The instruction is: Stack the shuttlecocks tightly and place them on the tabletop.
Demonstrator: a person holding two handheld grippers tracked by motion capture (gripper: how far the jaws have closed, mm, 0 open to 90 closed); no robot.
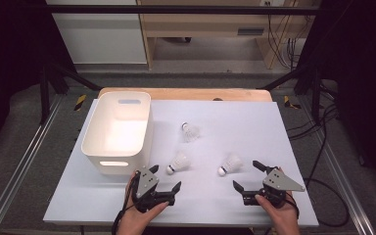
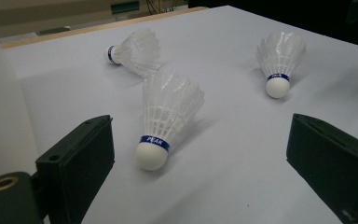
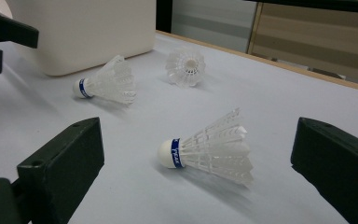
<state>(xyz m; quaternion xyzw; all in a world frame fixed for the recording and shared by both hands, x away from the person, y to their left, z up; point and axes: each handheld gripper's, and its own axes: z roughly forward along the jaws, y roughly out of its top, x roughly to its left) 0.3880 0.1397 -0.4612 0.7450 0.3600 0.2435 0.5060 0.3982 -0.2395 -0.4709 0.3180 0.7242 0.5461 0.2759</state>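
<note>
Hidden or cut off: forearms leave the bottom edge of the high view, only the hands show. Left gripper view crops both its jaws at the bottom and shows just a pale strip of the bin wall at its left edge. Right gripper view cuts the bin's top off. Bin inside is washed out by glare, contents cannot be made out. Print on the shuttlecocks' blue bands is legible only on the closest one in each gripper view.

Counts: three shuttlecocks, one white bin, two grippers, one white table sheet.

Left gripper: jaws spread wide, nothing between the pads, touching nothing. It sits near the front edge, just in front of the bin's near corner. The near-left shuttlecock lies on the sheet just ahead of it, framed between the jaws in the left gripper view, cork toward the camera, skirt tilted up and away, clear of both jaws.

Right gripper: jaws also wide apart, empty, no contact. The near-right shuttlecock lies on its side just ahead, cork to the left in the right gripper view, apart from both jaws.

Far shuttlecock lies mid-sheet, beside the bin's right wall but apart from it, well away from both grippers.
</note>
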